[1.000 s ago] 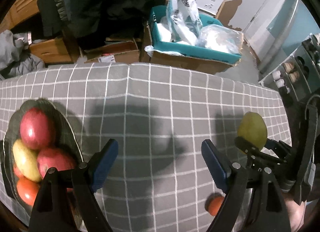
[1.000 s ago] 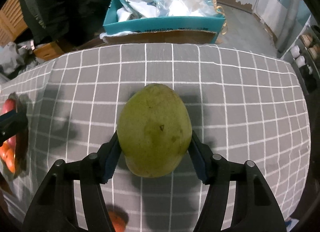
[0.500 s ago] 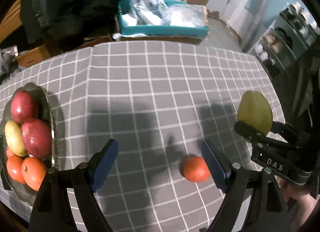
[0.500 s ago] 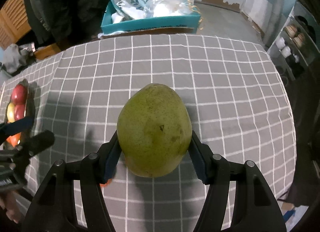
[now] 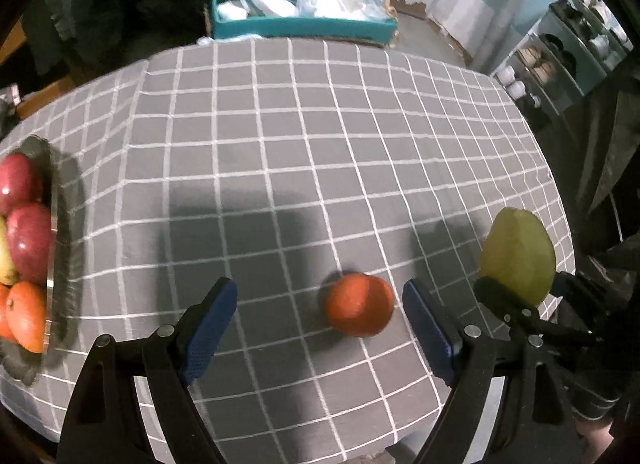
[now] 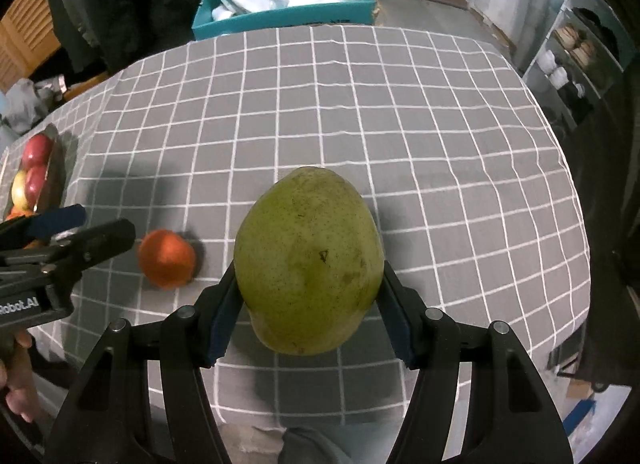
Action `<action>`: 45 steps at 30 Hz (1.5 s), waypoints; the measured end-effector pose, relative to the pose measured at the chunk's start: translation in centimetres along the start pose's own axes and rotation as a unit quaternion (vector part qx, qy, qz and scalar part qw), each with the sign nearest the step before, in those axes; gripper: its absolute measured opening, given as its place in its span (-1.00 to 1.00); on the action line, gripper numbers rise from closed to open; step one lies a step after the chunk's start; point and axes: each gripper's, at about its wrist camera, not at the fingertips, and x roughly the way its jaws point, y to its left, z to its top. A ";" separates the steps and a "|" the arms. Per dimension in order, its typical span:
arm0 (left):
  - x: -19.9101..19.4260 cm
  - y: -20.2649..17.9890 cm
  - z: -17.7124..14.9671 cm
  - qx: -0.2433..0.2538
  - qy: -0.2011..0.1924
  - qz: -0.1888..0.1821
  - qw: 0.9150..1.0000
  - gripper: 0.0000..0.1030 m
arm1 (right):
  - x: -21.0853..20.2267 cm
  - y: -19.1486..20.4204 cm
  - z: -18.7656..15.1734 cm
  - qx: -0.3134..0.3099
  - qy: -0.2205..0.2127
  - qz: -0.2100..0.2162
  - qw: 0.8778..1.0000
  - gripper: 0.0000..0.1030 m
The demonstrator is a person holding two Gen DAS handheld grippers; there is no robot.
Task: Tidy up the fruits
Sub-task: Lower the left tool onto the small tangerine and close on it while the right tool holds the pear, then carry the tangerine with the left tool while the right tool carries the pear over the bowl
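My right gripper (image 6: 310, 304) is shut on a large green mango (image 6: 308, 260) and holds it above the grey checked tablecloth; the mango also shows in the left wrist view (image 5: 518, 256). My left gripper (image 5: 320, 316) is open and empty, with an orange (image 5: 358, 304) lying on the cloth between its blue pads, nearer the right one. The orange also shows in the right wrist view (image 6: 167, 258). A glass fruit bowl (image 5: 54, 264) at the left edge holds red mangoes, a yellow one and oranges.
A teal box (image 5: 304, 24) with plastic bags stands beyond the table's far edge. Shelves with shoes (image 5: 560, 60) are at the right. The person's hand (image 6: 16, 384) holds the left gripper at the near left. The table's front edge is close below both grippers.
Both grippers have pulled back and up from the table, so more cloth shows. The orange has come into view between the left gripper's pads. The mango stays held.
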 end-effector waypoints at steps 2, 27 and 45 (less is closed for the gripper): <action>0.8 -0.3 -0.3 0.002 0.009 -0.001 1.000 0.67 | 0.0 -0.6 -0.2 0.004 -0.001 -0.001 1.000 0.24; 2.7 -3.4 -1.3 0.054 0.018 -0.006 0.998 -0.13 | 0.3 -1.6 0.7 0.008 -0.016 0.000 1.000 0.24; -6.3 -1.1 0.4 0.041 -0.092 0.010 0.995 -0.13 | -5.4 1.9 3.3 -0.032 -0.111 -0.008 0.993 0.24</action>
